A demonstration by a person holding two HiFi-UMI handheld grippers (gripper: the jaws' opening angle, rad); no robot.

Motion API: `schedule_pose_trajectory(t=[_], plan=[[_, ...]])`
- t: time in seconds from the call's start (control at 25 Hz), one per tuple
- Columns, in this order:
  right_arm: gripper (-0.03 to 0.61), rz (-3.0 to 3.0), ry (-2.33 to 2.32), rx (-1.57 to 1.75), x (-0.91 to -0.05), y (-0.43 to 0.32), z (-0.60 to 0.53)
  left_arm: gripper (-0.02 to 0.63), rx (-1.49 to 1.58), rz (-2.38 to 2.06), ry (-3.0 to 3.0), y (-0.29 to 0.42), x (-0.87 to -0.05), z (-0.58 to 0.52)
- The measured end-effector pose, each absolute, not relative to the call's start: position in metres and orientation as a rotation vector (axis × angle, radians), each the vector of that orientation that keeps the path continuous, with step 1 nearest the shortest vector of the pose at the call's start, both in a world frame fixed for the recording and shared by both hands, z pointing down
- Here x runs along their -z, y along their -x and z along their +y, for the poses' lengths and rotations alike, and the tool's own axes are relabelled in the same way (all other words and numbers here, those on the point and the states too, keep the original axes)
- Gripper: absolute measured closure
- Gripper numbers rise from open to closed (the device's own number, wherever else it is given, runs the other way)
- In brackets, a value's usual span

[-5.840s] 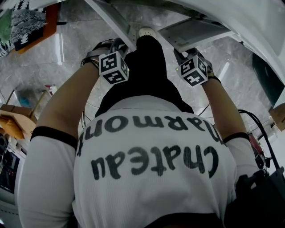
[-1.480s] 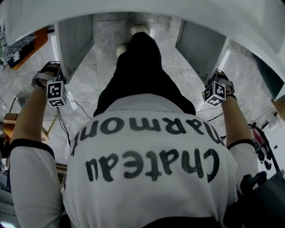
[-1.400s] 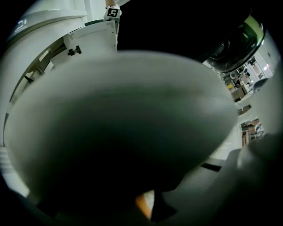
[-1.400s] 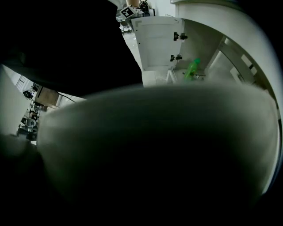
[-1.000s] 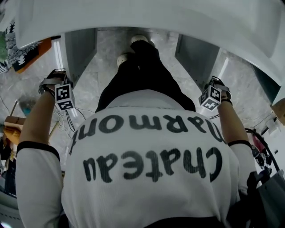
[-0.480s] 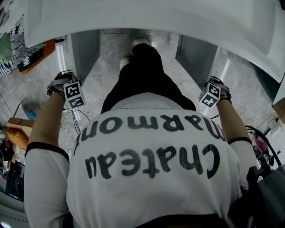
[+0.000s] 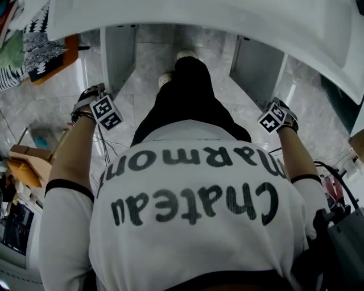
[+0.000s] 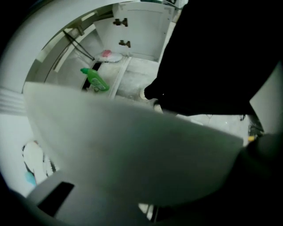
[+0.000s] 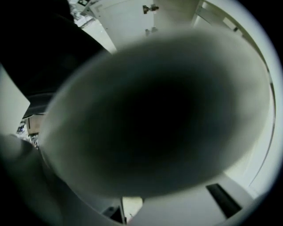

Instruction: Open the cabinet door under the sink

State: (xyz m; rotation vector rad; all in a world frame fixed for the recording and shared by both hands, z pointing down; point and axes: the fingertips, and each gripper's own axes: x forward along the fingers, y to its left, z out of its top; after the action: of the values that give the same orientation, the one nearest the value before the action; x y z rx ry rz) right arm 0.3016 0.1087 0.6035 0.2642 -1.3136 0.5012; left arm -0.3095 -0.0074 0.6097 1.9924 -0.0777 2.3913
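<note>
Two cabinet doors under the sink point(image 7: 199, 17) stand swung wide open, one at each pair of tongs. The left tongs point(image 7: 106, 112) point down just beside the free edge of the left cabinet door point(image 7: 118, 57). The right tongs point(image 7: 273, 117) hang likewise just beside the free edge of the right cabinet door point(image 7: 257, 65). Between the two pairs are the person's black trousers point(image 7: 190, 96) and white shoes point(image 7: 186, 55), on the marble floor point(image 7: 45, 108).

In the left gripper view a pale, blurred panel lies across the gap between the jaws. These jaws have just been opening a little, and whether their pads press on the panel cannot be made out. Beyond the panel, inside the cabinet, lies a green bottle point(image 8: 95, 79). Farther off, the other door's inner face carries two hinges point(image 8: 120, 21).

In the right gripper view a large dark blur fills the space between the jaws, so how wide they stand and what they hold cannot be told.
</note>
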Motion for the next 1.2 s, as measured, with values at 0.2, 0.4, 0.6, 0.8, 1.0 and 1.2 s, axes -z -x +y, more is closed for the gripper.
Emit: schedule_pose_trajectory(t=[0.2,0.4,0.6,0.8,1.0,1.2], plan=[[0.537,-1.224,-0.437,-0.567,-0.602,-0.311,0.112,0.566,-2.224,-0.444,-1.887,0.312,-0.609,-0.006],[0.537,-1.153,-0.609,-0.662,-0.601,-0.313,0.119,0.586,-2.048,-0.789,-1.714,0.325,-0.604,-0.009],[0.543,-1.063,-0.983,-1.05,-0.601,-0.3,0.136,0.595,-1.891,-0.929,-1.68,0.321,-0.596,-0.011],[0.549,-1.043,-1.347,-1.271,-0.594,-0.286,0.142,0.601,-1.772,-1.021,-1.677,0.323,-0.583,-0.011],[0.549,-1.095,-1.51,-1.372,-0.583,-0.253,0.139,0.606,-1.669,-1.097,-1.705,0.323,-0.568,-0.016],[0.549,-1.141,-1.509,-1.356,-0.57,-0.221,0.141,0.606,-1.515,-1.199,-1.704,0.324,-0.552,-0.019]])
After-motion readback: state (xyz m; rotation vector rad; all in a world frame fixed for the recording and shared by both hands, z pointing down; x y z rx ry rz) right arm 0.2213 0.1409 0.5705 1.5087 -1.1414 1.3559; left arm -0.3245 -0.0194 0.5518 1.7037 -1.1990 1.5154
